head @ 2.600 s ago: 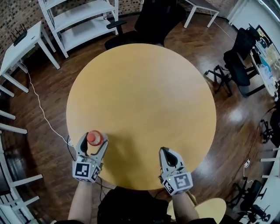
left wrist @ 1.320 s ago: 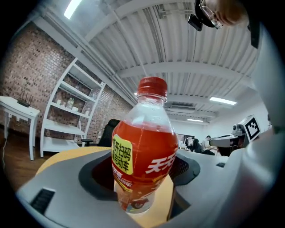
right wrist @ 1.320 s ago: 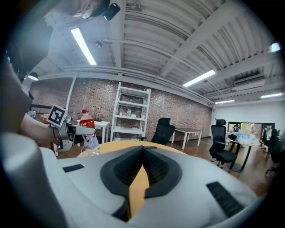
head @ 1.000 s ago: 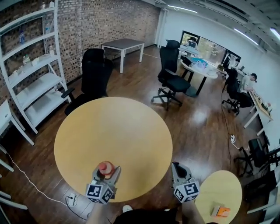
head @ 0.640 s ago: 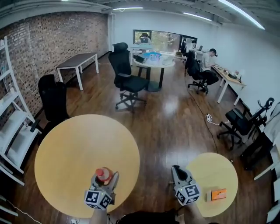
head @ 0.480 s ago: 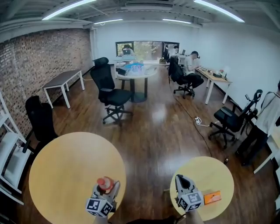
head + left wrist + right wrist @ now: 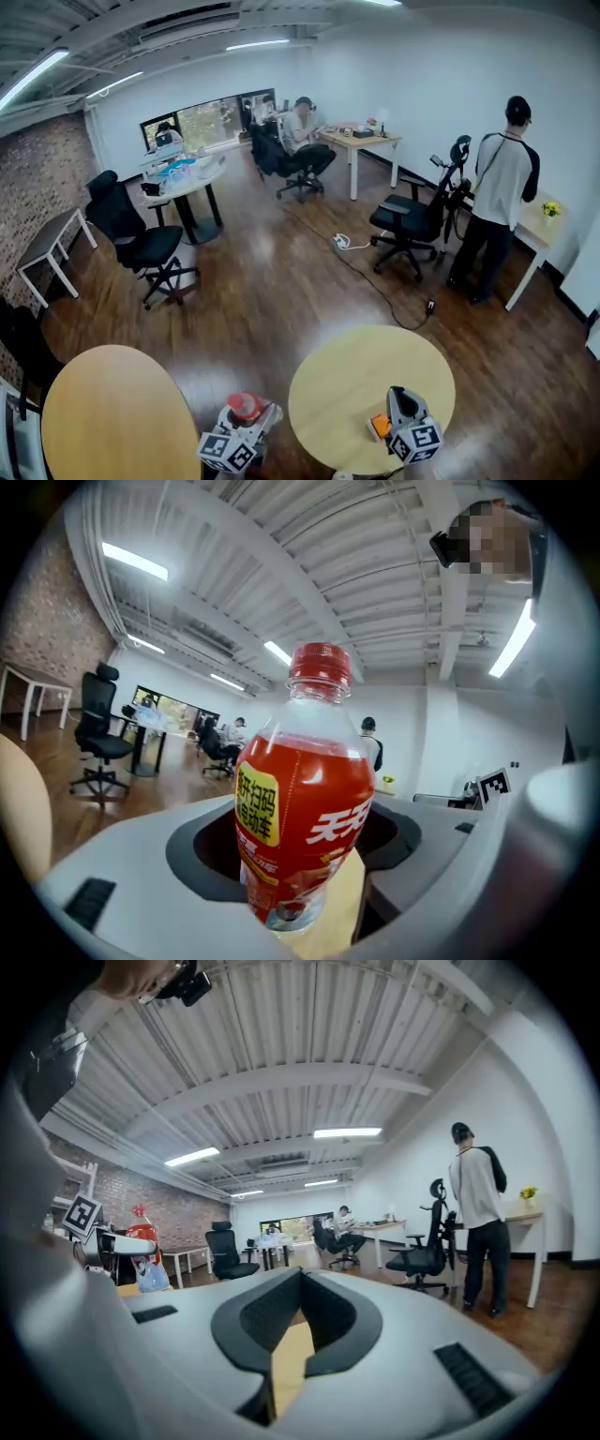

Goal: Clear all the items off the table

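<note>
View swings from bare big table (image 7: 103,417) to small table (image 7: 352,375); left gripper (image 7: 249,415) pinching red bottle (image 7: 305,808), right gripper (image 7: 400,397) jaws pressed together, empty; drop-off likely next.

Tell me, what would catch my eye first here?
A red bottle stands upright, gripped in the left tongs, and fills the left gripper view. In the head view, the shut right tongs hang over a small round table, right beside an orange box. At the far right a person stands by a desk.
</note>
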